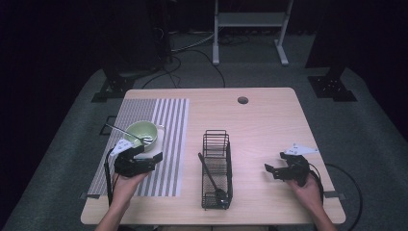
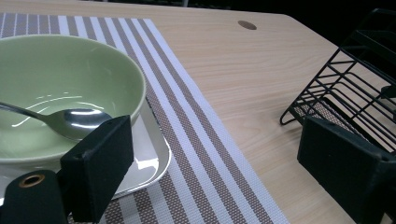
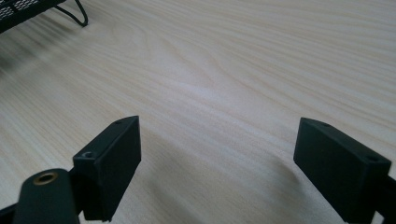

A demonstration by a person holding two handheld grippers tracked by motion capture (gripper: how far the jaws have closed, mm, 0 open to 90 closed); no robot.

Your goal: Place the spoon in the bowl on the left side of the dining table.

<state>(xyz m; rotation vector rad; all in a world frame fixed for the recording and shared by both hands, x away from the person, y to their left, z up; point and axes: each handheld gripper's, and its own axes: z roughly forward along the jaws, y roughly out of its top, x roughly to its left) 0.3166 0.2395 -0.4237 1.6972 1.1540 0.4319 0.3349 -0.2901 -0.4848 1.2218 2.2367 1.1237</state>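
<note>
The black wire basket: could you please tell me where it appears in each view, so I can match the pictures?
High view: the black wire basket stands at the table's centre, between the two grippers, a dark utensil inside.
Left gripper view: at the right edge, beyond the right jaw.
Right gripper view: a corner at the top left.
Shared landmark: the light wooden tabletop beneath it.

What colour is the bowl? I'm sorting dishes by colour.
Pale green; the bowl shows best in the left gripper view.
</note>
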